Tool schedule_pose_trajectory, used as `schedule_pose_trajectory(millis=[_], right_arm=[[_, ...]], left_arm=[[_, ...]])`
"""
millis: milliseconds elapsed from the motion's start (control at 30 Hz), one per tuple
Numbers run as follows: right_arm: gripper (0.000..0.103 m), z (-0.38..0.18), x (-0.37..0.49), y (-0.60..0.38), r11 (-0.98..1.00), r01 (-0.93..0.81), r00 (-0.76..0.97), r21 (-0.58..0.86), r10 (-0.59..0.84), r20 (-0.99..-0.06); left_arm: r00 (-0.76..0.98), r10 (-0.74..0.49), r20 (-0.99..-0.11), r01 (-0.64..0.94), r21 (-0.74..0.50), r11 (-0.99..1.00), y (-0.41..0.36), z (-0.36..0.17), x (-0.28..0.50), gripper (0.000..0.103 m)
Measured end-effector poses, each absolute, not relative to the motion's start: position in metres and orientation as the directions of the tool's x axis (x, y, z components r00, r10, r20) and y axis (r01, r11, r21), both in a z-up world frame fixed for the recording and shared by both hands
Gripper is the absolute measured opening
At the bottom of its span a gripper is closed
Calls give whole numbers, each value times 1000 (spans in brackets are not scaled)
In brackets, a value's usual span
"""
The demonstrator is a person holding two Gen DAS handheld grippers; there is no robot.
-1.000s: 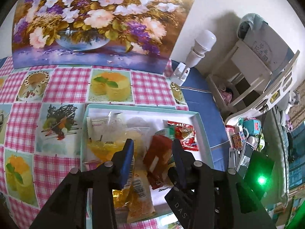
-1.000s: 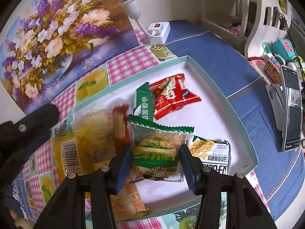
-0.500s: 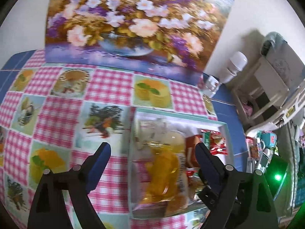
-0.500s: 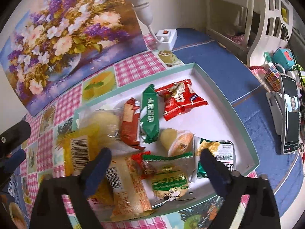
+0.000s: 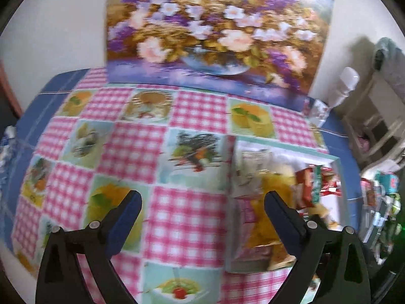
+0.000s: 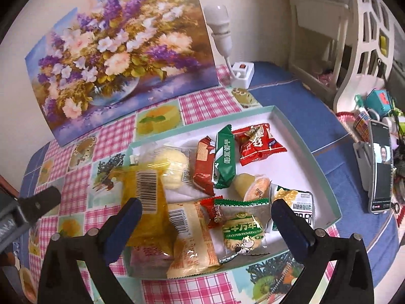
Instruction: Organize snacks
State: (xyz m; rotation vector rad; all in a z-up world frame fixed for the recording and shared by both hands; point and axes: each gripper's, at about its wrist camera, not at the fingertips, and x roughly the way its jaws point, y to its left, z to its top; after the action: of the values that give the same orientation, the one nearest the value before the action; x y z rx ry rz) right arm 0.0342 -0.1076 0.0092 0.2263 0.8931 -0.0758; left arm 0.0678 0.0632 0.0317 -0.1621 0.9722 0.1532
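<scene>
right claw (image 6: 202,217): my jaws are spread wide and hold nothing; it hovers over the near end of the tray, straddling the round cake pack (image 6: 241,230)
left claw (image 5: 201,207): also wide apart, nothing in it; hangs over bare tablecloth (image 5: 131,152), left of the tray; view blurred
snacks: all lie inside the tray (image 6: 326,167), none on the cloth; crowded toward the near-left corner, far right end mostly bare white
why: my guess, everything is gathered in one box so sorting looks nearly or fully done
yellow bag (image 6: 144,200): clear crinkly film, barcode up, overlaps its neighbours
green packet (image 6: 224,157): flat foil, crimped ends, leans on the red-brown packet (image 6: 203,167)
red packet (image 6: 258,143): puffy, glossy
tray: shallow, teal rim, white floor
cloth: pink gingham, dessert prints, shiny like plastic
flower painting (image 6: 119,48): propped against the wall behind
</scene>
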Motion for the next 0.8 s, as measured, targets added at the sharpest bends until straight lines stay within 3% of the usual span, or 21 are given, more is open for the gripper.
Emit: schedule_pose_trajectory(millis=[400,700,800], right_arm=[[103,17,13,-96,972,148,638,182,47,-768],[103,16,9,-93,972,144,636,188,55,-769],[103,20,8,-86,981,170,640,92,-39,-767]], left_arm=[[545,213,-811,-257,80,963,76,32,29,98],[535,206,-819,-270,65,961,87,32,19,98],[526,202,-826,-276,59,959,89,31,20,97]])
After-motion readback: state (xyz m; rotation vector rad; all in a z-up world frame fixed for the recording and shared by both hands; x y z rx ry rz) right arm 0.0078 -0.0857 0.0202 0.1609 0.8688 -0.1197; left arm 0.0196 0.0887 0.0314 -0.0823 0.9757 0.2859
